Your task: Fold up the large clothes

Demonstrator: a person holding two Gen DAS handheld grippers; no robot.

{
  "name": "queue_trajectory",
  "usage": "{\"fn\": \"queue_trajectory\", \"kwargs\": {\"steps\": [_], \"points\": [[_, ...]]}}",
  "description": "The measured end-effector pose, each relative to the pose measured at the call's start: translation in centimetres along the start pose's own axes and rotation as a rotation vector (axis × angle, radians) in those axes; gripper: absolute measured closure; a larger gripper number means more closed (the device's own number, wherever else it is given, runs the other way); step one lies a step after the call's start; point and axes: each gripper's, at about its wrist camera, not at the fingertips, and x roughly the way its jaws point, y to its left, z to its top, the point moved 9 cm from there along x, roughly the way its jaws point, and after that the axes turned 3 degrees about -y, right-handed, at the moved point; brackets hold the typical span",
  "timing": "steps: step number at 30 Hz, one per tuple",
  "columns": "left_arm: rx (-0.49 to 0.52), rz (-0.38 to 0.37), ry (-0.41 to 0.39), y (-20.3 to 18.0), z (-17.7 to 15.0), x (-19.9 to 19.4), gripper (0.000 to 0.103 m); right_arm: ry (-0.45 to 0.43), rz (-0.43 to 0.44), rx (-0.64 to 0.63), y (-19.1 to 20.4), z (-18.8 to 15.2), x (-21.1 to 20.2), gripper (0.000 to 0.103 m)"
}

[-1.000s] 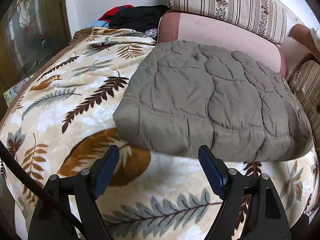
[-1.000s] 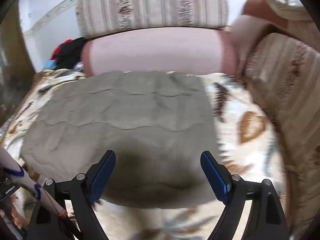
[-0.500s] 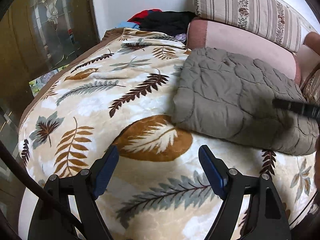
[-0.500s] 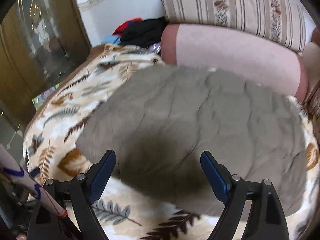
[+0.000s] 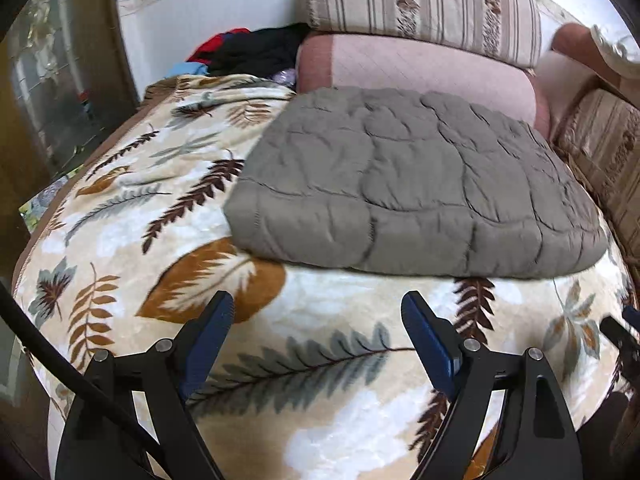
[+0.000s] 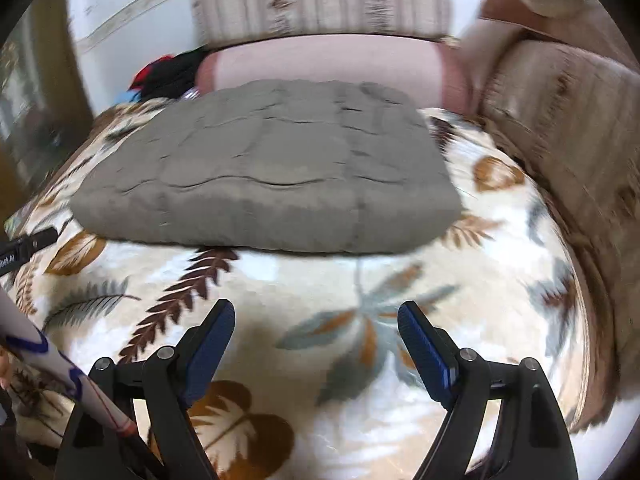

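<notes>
A grey quilted garment (image 5: 412,188) lies folded into a thick rectangle on a leaf-patterned blanket (image 5: 132,216). It also shows in the right wrist view (image 6: 272,180). My left gripper (image 5: 318,316) is open and empty, hovering over the blanket a little in front of the fold's near edge. My right gripper (image 6: 316,322) is open and empty too, held back from the fold over the blanket (image 6: 500,248). The right gripper's tip (image 5: 624,330) shows at the right edge of the left wrist view. The left gripper's tip (image 6: 28,246) shows at the left edge of the right wrist view.
A pink bolster (image 5: 416,68) and a striped cushion (image 5: 424,4) sit behind the fold. A pile of dark and red clothes (image 5: 248,52) lies at the back left. A striped sofa arm (image 6: 568,120) runs along the right. A glass-panelled door (image 5: 48,80) stands at the left.
Both grippers have pulled back from the grey fold, which now lies farther ahead of them. The left view has swung back towards the fold. The fold itself has not moved.
</notes>
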Motion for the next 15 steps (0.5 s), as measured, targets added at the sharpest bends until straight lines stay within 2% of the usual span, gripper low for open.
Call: {"fn": "queue_trajectory", "kwargs": {"steps": [3, 7, 12, 15], "points": [[-0.002, 0.001, 0.011, -0.1, -0.4, -0.1, 0.018, -0.017, 0.01, 0.006, 0.6, 2.0, 1.0, 0.015], [-0.026, 0.008, 0.031, 0.4, -0.7, 0.0, 0.018, -0.067, 0.001, -0.079, 5.0, 6.6, 4.0, 0.015], [-0.029, 0.016, 0.038, 0.7, -0.8, -0.1, 0.018, -0.036, 0.004, -0.105, 8.1, 10.4, 10.4, 0.015], [-0.031, 0.015, 0.041, 0.9, -0.8, 0.0, 0.018, -0.017, -0.049, -0.126, 8.2, 10.9, 13.7, 0.006]]}}
